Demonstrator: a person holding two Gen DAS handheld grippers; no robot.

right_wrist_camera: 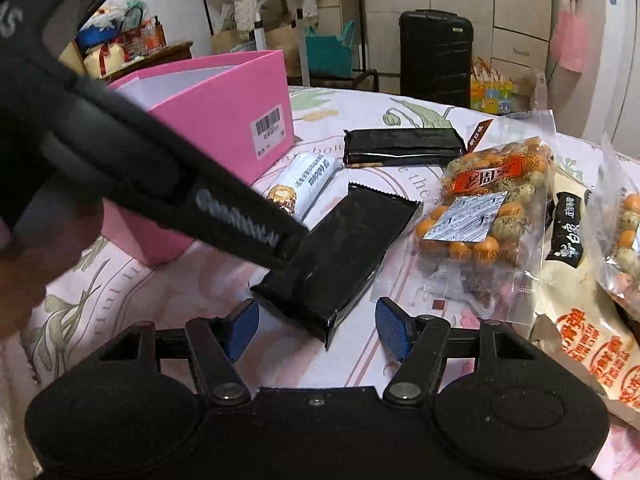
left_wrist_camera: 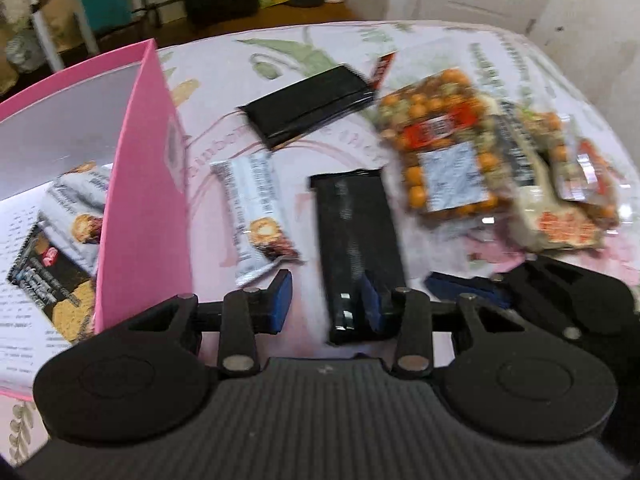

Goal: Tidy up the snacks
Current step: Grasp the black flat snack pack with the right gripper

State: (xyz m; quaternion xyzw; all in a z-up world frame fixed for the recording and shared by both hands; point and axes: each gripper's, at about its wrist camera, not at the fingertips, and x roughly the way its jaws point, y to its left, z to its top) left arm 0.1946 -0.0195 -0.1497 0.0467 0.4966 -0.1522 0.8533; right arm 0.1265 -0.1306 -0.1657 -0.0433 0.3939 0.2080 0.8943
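My left gripper (left_wrist_camera: 326, 300) is open, its jaws astride the near end of a black snack packet (left_wrist_camera: 354, 248) lying on the table; the right pad touches it, the left pad stands apart. From the right wrist view, that gripper (right_wrist_camera: 286, 246) reaches down onto the same packet (right_wrist_camera: 340, 256). My right gripper (right_wrist_camera: 316, 328) is open and empty just in front of that packet. A pink box (left_wrist_camera: 144, 184) at the left holds cookie packets (left_wrist_camera: 64, 240). A white wafer bar (left_wrist_camera: 256, 216), a second black packet (left_wrist_camera: 308, 106) and bags of orange peanuts (left_wrist_camera: 444, 148) lie on the table.
The table has a pink floral cloth (right_wrist_camera: 132, 292). More snack bags (right_wrist_camera: 592, 320) lie at the right. The pink box (right_wrist_camera: 224, 120) stands at the left. A black suitcase (right_wrist_camera: 436, 56) and cluttered shelves stand behind the table.
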